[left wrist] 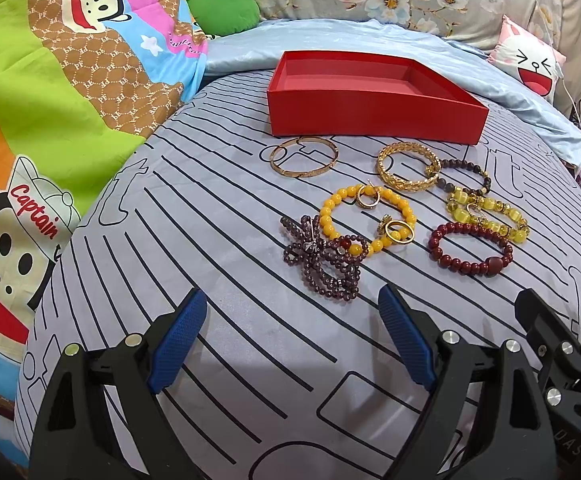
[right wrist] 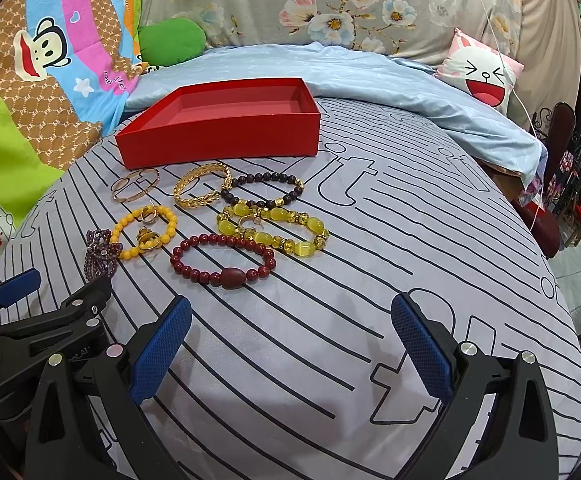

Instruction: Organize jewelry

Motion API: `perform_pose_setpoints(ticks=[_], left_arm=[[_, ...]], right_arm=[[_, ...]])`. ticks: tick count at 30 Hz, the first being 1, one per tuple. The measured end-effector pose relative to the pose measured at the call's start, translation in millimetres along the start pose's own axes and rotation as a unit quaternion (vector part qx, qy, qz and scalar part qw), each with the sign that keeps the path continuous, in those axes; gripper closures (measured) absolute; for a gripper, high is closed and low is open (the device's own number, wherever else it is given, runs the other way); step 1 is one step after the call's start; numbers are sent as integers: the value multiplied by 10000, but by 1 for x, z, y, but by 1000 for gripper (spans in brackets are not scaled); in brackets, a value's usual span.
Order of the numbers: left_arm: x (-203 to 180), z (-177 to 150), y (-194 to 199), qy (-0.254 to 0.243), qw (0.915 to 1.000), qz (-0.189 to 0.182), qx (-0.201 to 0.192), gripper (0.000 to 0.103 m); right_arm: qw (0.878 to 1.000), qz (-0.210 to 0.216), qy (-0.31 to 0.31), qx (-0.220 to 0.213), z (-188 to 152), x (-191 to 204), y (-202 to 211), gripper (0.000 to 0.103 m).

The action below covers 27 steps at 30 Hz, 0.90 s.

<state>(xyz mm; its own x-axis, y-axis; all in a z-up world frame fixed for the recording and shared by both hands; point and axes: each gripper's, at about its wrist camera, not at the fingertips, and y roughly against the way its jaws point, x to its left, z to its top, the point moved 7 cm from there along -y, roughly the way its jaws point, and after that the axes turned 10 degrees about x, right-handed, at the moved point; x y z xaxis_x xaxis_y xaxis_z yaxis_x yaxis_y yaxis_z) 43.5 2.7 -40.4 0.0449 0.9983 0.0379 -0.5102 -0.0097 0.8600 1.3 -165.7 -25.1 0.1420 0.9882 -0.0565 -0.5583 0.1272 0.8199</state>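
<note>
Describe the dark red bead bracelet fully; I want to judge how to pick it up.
The dark red bead bracelet is a closed loop of round, glossy, wood-like beads with one larger oval bead on its near side. It lies flat on the striped bed sheet, nearest of the jewelry to the right tool. Its far edge lies right beside the yellow-green bead bracelet; whether they touch is unclear. Nothing holds it.

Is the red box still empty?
Empty: the red box shows only bare red floor in both views; all jewelry lies on the bedspread.
</note>
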Motion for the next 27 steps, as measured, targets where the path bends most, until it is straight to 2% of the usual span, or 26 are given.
perform_pose_setpoints(ticks=[8, 9, 27], left_arm=[[2, 7, 5, -4, 10000, -2, 10, 20], [2, -1, 0, 3, 10000, -1, -15, 20], [2, 0, 2, 2, 10000, -3, -22, 20]], right_arm=[[10000, 3, -2, -1, 0, 0, 0, 6], [10000, 3, -1, -1, 0, 0, 0, 6], [10000, 8, -5, 4, 0, 0, 0, 6]])
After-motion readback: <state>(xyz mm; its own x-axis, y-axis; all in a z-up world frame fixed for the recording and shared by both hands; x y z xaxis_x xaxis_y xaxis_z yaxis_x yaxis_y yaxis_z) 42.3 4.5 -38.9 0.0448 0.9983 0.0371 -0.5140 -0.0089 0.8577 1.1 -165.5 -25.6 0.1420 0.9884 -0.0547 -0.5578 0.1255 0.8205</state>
